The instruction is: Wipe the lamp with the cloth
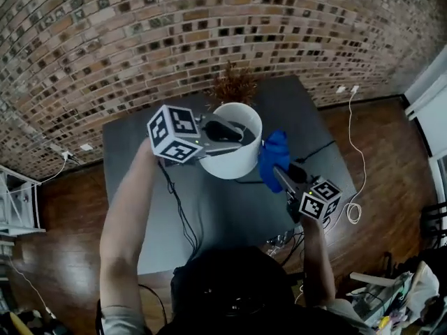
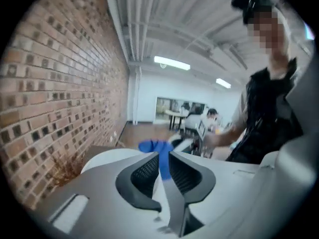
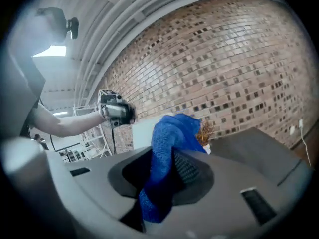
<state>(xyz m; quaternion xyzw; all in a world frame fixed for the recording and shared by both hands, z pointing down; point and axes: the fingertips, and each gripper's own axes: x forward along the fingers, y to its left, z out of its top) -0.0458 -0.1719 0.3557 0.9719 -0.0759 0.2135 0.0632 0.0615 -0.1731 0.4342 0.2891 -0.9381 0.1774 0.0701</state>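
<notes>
Nearest the person, the right gripper [image 1: 281,176] is clamped on a bunched blue cloth [image 1: 274,152]. The fabric spills out both ends of its jaws. The right forearm is tucked in close, and the tool points away from the body and only a little downward. The cloth sits right at the right flank of the lamp [image 1: 234,160]; I can't say whether it presses on the white shade or hangs just beside it.

A bit farther out, the left arm stretches long across the table [image 1: 140,187]. The left gripper [image 1: 225,130] comes in from the other side with its jaws drawn narrow, astride the shade's top rim. It looks to be pinching that edge to steady the lamp.

I'd judge the wipe is only starting: one side braces, the other brings the cloth up. Next the cloth needs pressing flat on the shade and dragging round or down its curve, gently, since the thin shade could tip or twist in the hold.

Behind the lamp stands a dry plant [image 1: 234,86], then the brick wall [image 1: 140,47].
</notes>
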